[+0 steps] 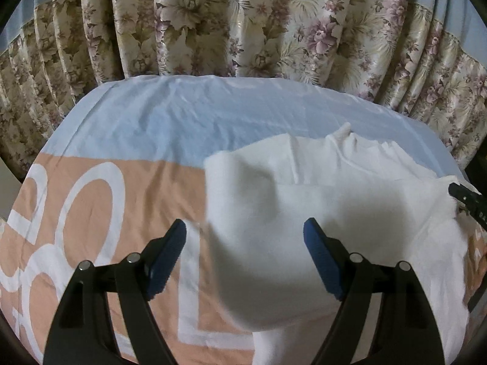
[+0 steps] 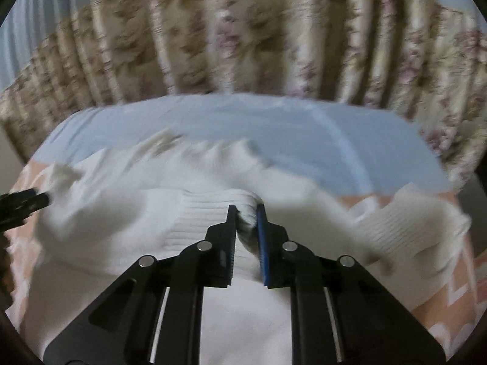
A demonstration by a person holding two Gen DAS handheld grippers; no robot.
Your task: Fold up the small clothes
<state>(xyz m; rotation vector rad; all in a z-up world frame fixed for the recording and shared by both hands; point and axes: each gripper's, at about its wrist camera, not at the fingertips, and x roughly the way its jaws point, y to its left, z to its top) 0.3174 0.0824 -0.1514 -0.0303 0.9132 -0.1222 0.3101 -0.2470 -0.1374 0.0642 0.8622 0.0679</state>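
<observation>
- The curtain (image 1: 243,24) fills the whole background. It is a shiny, heavy fabric in beige with a printed pattern of leaves and pink-purple flowers, and it hangs in deep vertical folds. In the right wrist view it appears blurred.
- The bed (image 1: 170,115) is covered by a smooth thin sheet with fine wrinkles. The far part is pale blue; the near part is peach with big white block letters (image 1: 88,213).
- The white sweater (image 1: 350,200) lies on the bed, on the right side in the left wrist view, across the line between the blue and the peach parts. It is a soft, thick knit; its surface is loose and bumpy, with rounded folds. A ribbed band (image 2: 201,213) with fine parallel lines shows in the right wrist view, and a second ribbed part (image 2: 404,222) lies to the right, on the peach area.
- The left claw (image 1: 245,231) is wide open. Its two black arms end in flat blue pads (image 1: 319,258), and a rounded fold of the sweater bulges up between them. It is not clear whether the pads touch the cloth.
- The right claw (image 2: 246,213) is narrow and pinches a small ridge of the ribbed knit between its pads. In the left wrist view its black tip (image 1: 465,197) shows at the right edge of the sweater.
</observation>
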